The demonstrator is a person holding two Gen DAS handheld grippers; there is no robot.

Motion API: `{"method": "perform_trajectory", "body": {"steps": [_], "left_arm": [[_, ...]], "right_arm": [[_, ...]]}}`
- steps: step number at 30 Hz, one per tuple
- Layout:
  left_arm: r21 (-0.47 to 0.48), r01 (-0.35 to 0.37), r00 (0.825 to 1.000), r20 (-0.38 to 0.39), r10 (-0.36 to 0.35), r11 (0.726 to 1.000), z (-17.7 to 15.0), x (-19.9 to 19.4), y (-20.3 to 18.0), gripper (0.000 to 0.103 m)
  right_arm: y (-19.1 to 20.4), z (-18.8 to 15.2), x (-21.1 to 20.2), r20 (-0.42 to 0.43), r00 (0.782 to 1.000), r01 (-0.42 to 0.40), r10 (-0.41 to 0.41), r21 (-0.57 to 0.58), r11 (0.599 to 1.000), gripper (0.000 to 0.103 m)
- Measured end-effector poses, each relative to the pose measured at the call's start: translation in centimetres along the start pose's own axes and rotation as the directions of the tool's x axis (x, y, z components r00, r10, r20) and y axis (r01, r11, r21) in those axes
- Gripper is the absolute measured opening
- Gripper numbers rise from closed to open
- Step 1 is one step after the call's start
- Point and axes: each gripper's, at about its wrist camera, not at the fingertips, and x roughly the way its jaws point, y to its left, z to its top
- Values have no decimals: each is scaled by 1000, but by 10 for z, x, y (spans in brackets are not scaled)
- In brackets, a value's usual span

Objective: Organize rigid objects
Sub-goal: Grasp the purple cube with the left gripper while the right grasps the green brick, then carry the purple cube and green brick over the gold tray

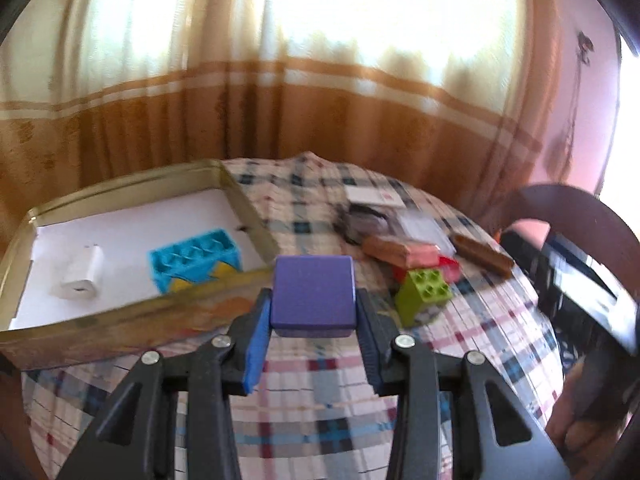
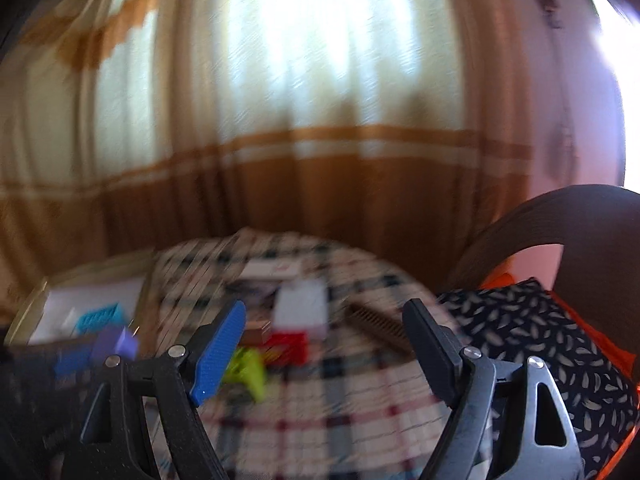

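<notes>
Two tongs: one loaded, one bare.
Tin tray (image 1: 240, 208): far left on the checked counter (image 1: 312, 368), holding a white charger (image 1: 82, 276) and a blue brick (image 1: 196, 258).
Left tongs (image 1: 314, 312): clamped on a purple block (image 1: 313, 294), held above the cloth just beside the tray's near wall.
Green brick (image 1: 422, 294): right of the block, amid a loose pile (blurred).
Right tongs (image 2: 324, 344): spread wide, nothing between them.

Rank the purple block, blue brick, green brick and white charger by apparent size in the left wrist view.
1. purple block, enlarged by nearness in the left gripper
2. blue brick
3. green brick
4. white charger
</notes>
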Motion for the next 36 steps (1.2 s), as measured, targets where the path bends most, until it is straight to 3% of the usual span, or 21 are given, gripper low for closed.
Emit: {"method": "perform_trajectory", "body": {"steps": [4, 8, 13, 18, 22, 25, 31, 36], "left_arm": [[-39, -17, 1000, 26, 18, 999, 6, -3, 17, 39], [-47, -41, 998, 41, 42, 998, 8, -7, 25, 39], [-34, -61, 997, 51, 62, 998, 8, -7, 26, 39], [-21, -84, 995, 51, 85, 996, 7, -6, 28, 39], [-23, -93, 995, 40, 94, 995, 6, -4, 30, 39], [-22, -102, 994, 47, 103, 994, 5, -6, 32, 39], [-33, -122, 989, 77, 124, 992, 9, -13, 40, 39], [-59, -166, 979, 107, 171, 984, 16, -19, 56, 39]], "right_arm": [[15, -5, 16, -117, 990, -75, 75, 3, 997, 79], [33, -12, 41, -238, 968, -99, 83, -54, 994, 76], [39, -15, 70, -353, 930, -117, 100, -27, 993, 59], [36, -20, 84, -413, 904, -124, 115, 5, 992, 35], [32, -20, 83, -410, 902, -136, 137, 32, 990, 34], [32, -18, 75, -382, 914, -132, 135, 33, 991, 34], [47, -7, 38, -257, 941, -217, 220, 38, 975, 34], [73, 12, 19, -123, 954, -277, 272, -25, 960, 34]]}}
